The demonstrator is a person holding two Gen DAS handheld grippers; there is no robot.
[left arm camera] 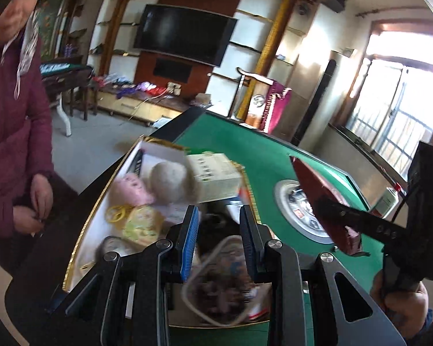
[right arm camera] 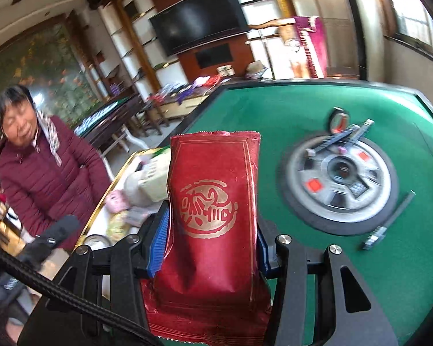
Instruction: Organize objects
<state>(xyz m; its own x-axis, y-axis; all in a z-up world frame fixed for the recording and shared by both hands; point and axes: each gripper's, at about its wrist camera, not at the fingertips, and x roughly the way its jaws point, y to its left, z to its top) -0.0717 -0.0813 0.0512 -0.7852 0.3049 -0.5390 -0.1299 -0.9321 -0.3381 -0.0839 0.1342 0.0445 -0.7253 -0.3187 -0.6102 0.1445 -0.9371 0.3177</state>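
Your right gripper (right arm camera: 213, 242) clamps one crimson foil packet (right arm camera: 213, 201). Your left gripper (left arm camera: 219, 248) stands narrowly parted over a blurred pouch (left arm camera: 222, 285); grip unclear.

The right claw (right arm camera: 213, 230) points forward and downward, its blue-padded fingers (right arm camera: 158, 245) clamped on the lower half of an upright red packet (right arm camera: 213, 201). From the left camera this claw (left arm camera: 336, 219) shows side-on, gripped from below by a hand (left arm camera: 404, 305). The left claw (left arm camera: 219, 239) tilts downward, its fingers (left arm camera: 189, 245) narrowly parted; whether they pinch anything cannot be told through the blur.
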